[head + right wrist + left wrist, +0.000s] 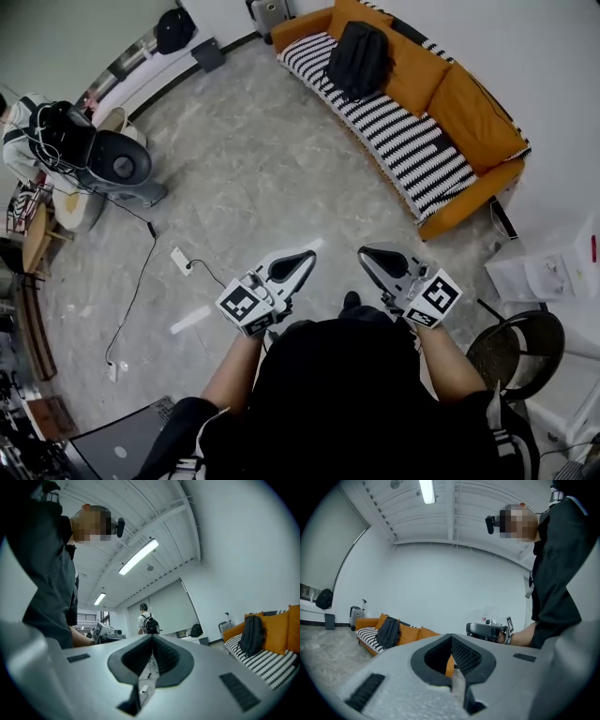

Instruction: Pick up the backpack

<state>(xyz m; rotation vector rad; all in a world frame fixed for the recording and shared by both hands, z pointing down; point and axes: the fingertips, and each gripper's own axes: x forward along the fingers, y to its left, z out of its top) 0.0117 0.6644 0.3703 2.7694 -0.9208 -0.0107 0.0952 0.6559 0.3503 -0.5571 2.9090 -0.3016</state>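
- Not started: backpack untouched, propped against the back cushions of sofa, toward its far end, bottom resting on striped throw.
- Left claw: clenched, nothing between the jaws.
- Right claw: clenched too, empty.
- Both held roughly level in front of the body, aimed broadly toward the sofa, well apart from the backpack.
- Left to do, as a judgement: cross floor, release one claw, close on the top handle or a strap, lift clear of the cushions.
- Handle and straps too small to pick out from here; best grab point can't be chosen yet.
- Route: bare floor between here and the sofa, nothing standing in the straight line.
- Cable and power strip on the floor just left of the left claw; trip risk only on a drift that way.
- Grey machine off to the left, black chair near the right elbow; both off the route.
- Second person far off in the right gripper view, wearing a pack; not the target.
- Soft bag, likely to sag and swing once lifted.
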